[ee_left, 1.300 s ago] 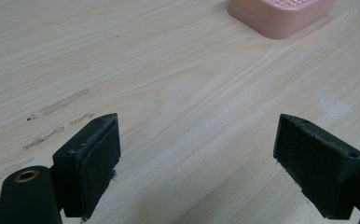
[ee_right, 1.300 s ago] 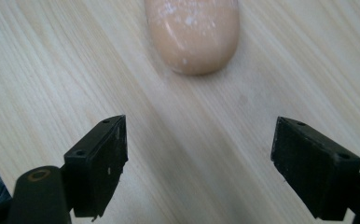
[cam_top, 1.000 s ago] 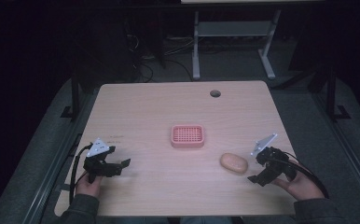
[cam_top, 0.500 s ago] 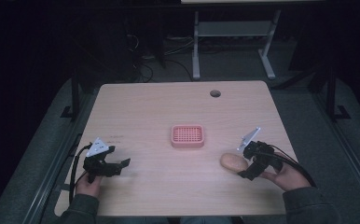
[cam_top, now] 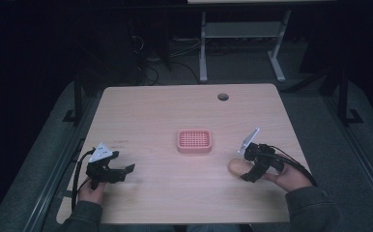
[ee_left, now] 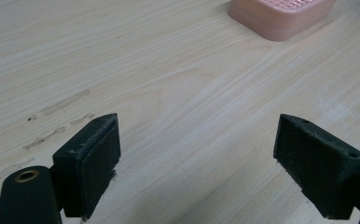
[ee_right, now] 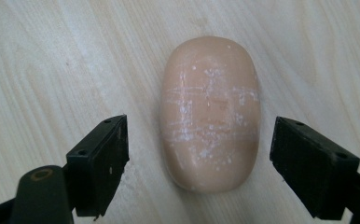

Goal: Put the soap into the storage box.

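A tan oval bar of soap (cam_top: 236, 166) (ee_right: 211, 114) lies flat on the wooden table (cam_top: 165, 121), right of centre. My right gripper (cam_top: 246, 170) (ee_right: 197, 168) straddles its near end; the jaws have just been closing, with the soap between them, and a gap still shows on each side of it. A pink soap dish (cam_top: 194, 140) (ee_left: 280, 16) with a gridded top sits at mid-table. My left gripper (cam_top: 126, 170) (ee_left: 199, 163) rests at the table's left front, open, with bare wood between its pads.
A round cable hole (cam_top: 222, 96) sits near the table's far right edge. Behind the table stands a grey metal frame (cam_top: 237, 34) on the dark floor, with cables beside it.
My right gripper has moved left to the soap and now stands over its near end. The left gripper has not moved.
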A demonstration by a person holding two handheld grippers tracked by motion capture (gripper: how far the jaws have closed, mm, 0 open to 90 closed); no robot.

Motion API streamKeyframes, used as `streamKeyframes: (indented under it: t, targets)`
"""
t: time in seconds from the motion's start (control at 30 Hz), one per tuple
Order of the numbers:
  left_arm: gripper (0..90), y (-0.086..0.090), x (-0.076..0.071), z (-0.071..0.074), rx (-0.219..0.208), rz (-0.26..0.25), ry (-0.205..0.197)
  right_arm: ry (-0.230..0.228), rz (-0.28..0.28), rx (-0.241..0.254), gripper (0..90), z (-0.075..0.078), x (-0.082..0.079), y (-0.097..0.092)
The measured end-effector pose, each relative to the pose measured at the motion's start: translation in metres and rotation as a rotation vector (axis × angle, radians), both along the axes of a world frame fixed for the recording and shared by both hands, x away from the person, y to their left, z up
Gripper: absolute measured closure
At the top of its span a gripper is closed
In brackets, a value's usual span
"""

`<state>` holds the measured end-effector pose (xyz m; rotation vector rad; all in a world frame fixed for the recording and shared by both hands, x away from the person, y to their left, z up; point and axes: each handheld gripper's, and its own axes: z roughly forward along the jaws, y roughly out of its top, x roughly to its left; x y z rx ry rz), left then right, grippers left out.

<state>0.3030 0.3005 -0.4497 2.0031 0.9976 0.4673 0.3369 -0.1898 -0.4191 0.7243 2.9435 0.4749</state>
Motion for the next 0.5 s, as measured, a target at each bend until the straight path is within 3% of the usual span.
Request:
streamKeyframes:
  t: [0.5]
  targets:
    - [14.3,0.001,0.0,0.0,-0.006,0.002,0.001,0.027,0.007,-0.051,21.2,-0.015,0.013,0.01]
